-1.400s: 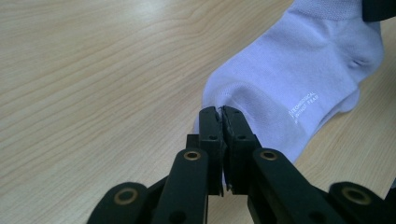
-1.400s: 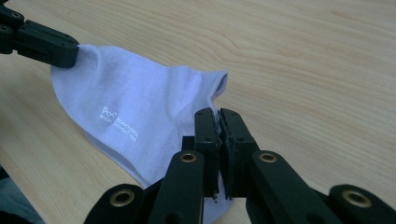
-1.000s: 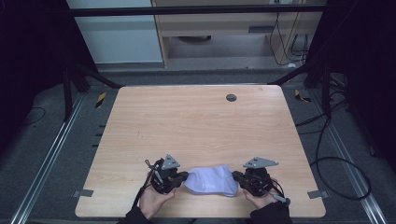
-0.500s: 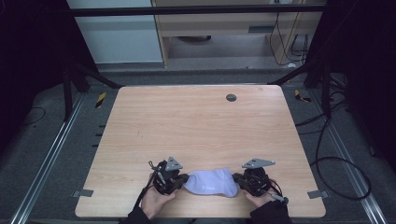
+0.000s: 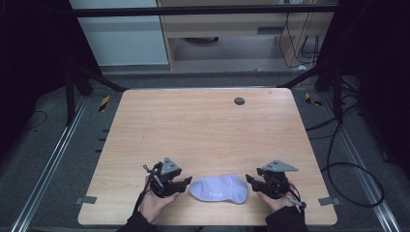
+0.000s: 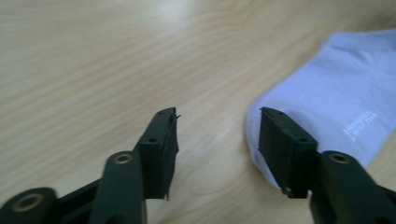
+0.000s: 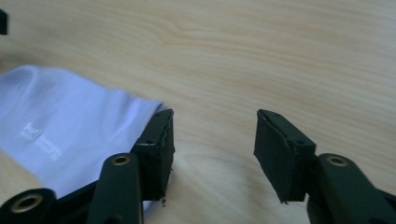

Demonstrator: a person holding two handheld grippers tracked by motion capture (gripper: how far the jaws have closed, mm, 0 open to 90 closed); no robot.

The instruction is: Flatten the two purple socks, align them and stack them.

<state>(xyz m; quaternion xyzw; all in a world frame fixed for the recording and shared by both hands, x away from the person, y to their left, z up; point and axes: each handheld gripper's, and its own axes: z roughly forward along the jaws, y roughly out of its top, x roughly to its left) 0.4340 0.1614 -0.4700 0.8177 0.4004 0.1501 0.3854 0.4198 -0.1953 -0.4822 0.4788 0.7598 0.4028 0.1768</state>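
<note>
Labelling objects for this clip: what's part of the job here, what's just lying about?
In the job:
- pale sock, flat near the table's front edge
- left tongs, open, just released
- right tongs, open, just released

Lying about:
- dark round disc at the far side of the table

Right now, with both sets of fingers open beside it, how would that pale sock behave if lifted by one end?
The sock lies flat and creased on the table, so it would probably droop limply. It is thin knit cloth, so likely very light. Pushed, it would probably bunch rather than slide.
</note>
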